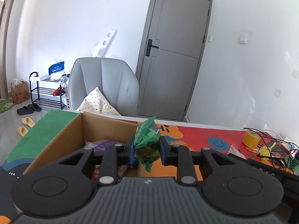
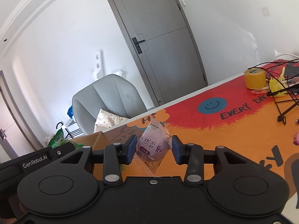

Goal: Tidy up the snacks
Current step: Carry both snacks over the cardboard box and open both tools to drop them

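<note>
Left tongs [image 1: 146, 150] clamped on a green snack packet [image 1: 147, 143], held above the open cardboard box [image 1: 61, 136]. Right tongs [image 2: 153, 149] gripping a purple snack packet [image 2: 154, 145] over the colourful tabletop [image 2: 214, 130]. Purple wrapper, possibly another snack, inside the box. Yellow tape roll [image 2: 255, 79] well apart.

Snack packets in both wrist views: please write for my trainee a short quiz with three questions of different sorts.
1. True or false: the left hand-held gripper grips a green packet.
2. What colour is the packet in the right hand-held gripper: A red, B pale purple, C blue?
3. Which container stands beside the left gripper?

Key: 1 true. 2 B. 3 the cardboard box.
</note>
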Tool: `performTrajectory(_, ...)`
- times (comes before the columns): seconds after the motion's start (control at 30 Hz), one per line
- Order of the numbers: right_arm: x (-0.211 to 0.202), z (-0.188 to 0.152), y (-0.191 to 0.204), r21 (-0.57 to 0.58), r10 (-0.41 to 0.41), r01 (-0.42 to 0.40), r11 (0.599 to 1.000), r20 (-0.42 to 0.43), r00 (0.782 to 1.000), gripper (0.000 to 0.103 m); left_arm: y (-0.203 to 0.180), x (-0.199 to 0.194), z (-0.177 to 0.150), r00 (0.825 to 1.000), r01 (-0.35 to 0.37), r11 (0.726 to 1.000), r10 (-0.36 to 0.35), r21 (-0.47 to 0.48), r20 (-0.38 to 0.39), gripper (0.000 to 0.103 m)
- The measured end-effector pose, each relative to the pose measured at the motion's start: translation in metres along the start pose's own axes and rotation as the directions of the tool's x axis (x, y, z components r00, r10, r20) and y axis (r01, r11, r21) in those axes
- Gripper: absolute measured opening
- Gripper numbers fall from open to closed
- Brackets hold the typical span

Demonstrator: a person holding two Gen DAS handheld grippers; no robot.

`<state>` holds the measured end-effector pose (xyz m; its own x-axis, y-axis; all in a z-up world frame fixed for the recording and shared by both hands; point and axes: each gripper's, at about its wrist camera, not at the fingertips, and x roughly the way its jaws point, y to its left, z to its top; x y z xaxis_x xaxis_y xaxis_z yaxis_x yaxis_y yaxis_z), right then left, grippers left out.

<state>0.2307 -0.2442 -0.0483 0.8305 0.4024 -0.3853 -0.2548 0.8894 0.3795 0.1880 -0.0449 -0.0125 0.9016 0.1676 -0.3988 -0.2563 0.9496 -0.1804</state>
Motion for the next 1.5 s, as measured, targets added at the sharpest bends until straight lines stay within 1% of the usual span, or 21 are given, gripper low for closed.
performTrajectory(0.47, 0.018, 0.003, 0.055, -0.086, 0.050, -0.052, 0.995, -0.026, 0.998, 0.041, 0.064, 0.004, 0.013, 0.999, -0.046, 0.995, 0.045, -0.086, -0.008, 0.025)
performTrajectory(0.83, 0.037, 0.006, 0.099, -0.154, 0.084, -0.092, 0.984, -0.057, 0.995, 0.041, 0.101, 0.008, 0.021, 0.997, -0.074, 0.988, 0.072, -0.136, -0.018, 0.025)
performTrajectory(1.17, 0.055, 0.003, 0.124, -0.182, 0.110, -0.128, 0.975, -0.104, 0.988, 0.041, 0.116, 0.015, 0.023, 0.997, -0.074, 0.984, 0.068, -0.159, -0.043, 0.025)
performTrajectory(1.33, 0.062, 0.001, 0.134, -0.186, 0.137, -0.159, 0.970, -0.128, 0.982, 0.042, 0.122, 0.021, 0.024, 0.996, -0.078, 0.983, 0.070, -0.167, -0.053, 0.025)
performTrajectory(1.4, 0.066, 0.000, 0.137, -0.184, 0.140, -0.165, 0.969, -0.139, 0.980, 0.042, 0.122, 0.022, 0.024, 0.996, -0.079, 0.983, 0.070, -0.168, -0.058, 0.025)
performTrajectory(1.47, 0.070, 0.000, 0.137, -0.182, 0.139, -0.167, 0.969, -0.156, 0.978, 0.046, 0.123, 0.025, 0.024, 0.996, -0.078, 0.983, 0.068, -0.169, -0.064, 0.026)
performTrajectory(1.5, 0.072, 0.000, 0.137, -0.178, 0.132, -0.160, 0.971, -0.163, 0.978, 0.046, 0.123, 0.025, 0.024, 0.996, -0.076, 0.983, 0.066, -0.168, -0.068, 0.026)
